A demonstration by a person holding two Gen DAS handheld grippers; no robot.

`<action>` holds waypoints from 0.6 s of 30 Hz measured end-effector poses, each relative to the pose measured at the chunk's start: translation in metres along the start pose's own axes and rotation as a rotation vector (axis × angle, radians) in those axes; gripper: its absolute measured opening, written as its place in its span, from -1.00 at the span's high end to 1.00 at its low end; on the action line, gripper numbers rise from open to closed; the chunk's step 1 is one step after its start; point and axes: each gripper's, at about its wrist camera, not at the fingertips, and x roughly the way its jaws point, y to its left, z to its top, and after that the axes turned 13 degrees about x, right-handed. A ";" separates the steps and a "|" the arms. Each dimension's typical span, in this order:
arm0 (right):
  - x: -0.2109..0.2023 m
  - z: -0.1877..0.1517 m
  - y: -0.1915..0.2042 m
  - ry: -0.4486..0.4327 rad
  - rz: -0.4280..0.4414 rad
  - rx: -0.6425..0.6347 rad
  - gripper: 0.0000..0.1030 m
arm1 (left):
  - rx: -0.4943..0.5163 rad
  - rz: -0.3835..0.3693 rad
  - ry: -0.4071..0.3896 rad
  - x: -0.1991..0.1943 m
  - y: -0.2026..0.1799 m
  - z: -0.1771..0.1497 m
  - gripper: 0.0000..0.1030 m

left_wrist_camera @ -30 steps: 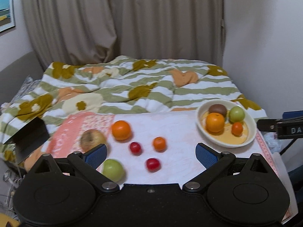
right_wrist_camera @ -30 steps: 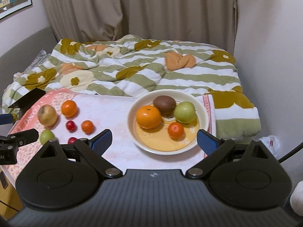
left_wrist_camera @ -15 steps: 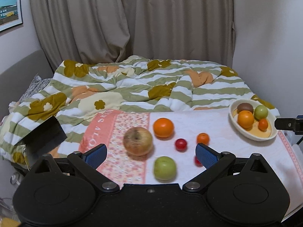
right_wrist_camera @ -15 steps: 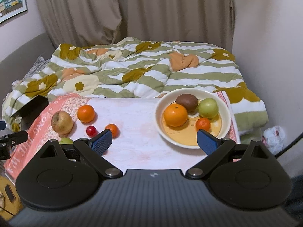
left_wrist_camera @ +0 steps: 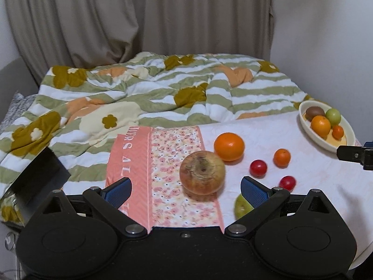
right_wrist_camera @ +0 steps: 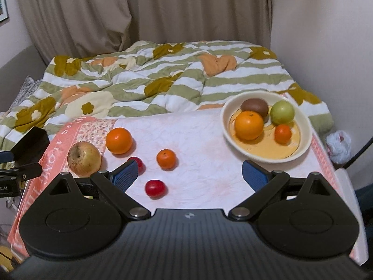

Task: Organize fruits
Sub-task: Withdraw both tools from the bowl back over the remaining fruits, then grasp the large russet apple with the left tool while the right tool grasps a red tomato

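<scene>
Left tongs (left_wrist_camera: 185, 190): wide open, holding nothing, low over the near edge of the tabletop (left_wrist_camera: 256, 135). Russet apple (left_wrist_camera: 202, 172) stands between the blue pads (left_wrist_camera: 117, 192), touching neither.

Right tongs (right_wrist_camera: 187, 176): wide open, holding nothing, over the middle of the tabletop.

Loose fruit on the cloth (left_wrist_camera: 177, 168), left wrist view:
- russet apple, on the floral band, stem pit facing the camera;
- large orange (left_wrist_camera: 229, 146), just behind and right of the apple;
- mandarin (left_wrist_camera: 282, 157), right of the orange, apart from it;
- cherry tomato (left_wrist_camera: 258, 168), between apple and mandarin;
- second tomato (left_wrist_camera: 287, 183), nearer, beside the right pad;
- green apple (left_wrist_camera: 242, 206), at the near edge, partly hidden behind the right finger.

Same group in the right wrist view: russet apple (right_wrist_camera: 84, 155), orange (right_wrist_camera: 119, 140), mandarin (right_wrist_camera: 166, 159) and a tomato (right_wrist_camera: 155, 188) lie left of centre; the other tomato (right_wrist_camera: 139, 163) is half covered by the left pad.

Bowl (right_wrist_camera: 303, 121): cream rim, yellow inside, at the tabletop's far right corner, well apart from the loose fruit. Contents: kiwi (right_wrist_camera: 254, 107) at the back, orange (right_wrist_camera: 249, 125) in front of it, green apple (right_wrist_camera: 282, 112) to the right, small mandarin (right_wrist_camera: 282, 134) in front.

Behind the tabletop: bed with striped floral quilt (left_wrist_camera: 163, 93); beige curtain (left_wrist_camera: 139, 18).
</scene>
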 end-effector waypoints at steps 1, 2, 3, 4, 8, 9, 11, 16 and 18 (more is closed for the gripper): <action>0.005 -0.002 0.004 0.004 -0.005 0.006 -1.00 | 0.009 -0.012 0.003 0.006 0.004 0.000 -0.98; 0.010 -0.005 0.007 0.006 -0.010 0.013 -1.00 | 0.017 -0.022 0.008 0.012 0.007 0.001 -0.98; 0.016 -0.007 0.011 0.011 -0.015 0.019 -1.00 | 0.024 -0.030 0.014 0.018 0.009 0.002 -0.98; 0.022 -0.010 0.014 0.017 -0.020 0.022 -1.00 | 0.031 -0.039 0.020 0.024 0.011 0.002 -0.97; 0.043 -0.020 0.023 0.049 -0.031 0.013 -1.00 | 0.044 -0.067 0.041 0.046 0.014 0.005 -0.97; 0.048 -0.023 0.024 0.058 -0.034 0.007 -1.00 | 0.045 -0.075 0.047 0.051 0.014 0.006 -0.97; 0.058 -0.028 0.026 0.076 -0.043 -0.008 -1.00 | 0.048 -0.085 0.056 0.060 0.011 0.008 -0.97; 0.078 -0.038 0.027 0.118 -0.049 -0.046 -1.00 | 0.069 -0.084 0.084 0.083 0.001 0.013 -0.97; 0.085 -0.041 0.027 0.138 -0.046 -0.058 -0.95 | 0.061 -0.092 0.093 0.089 -0.001 0.014 -0.97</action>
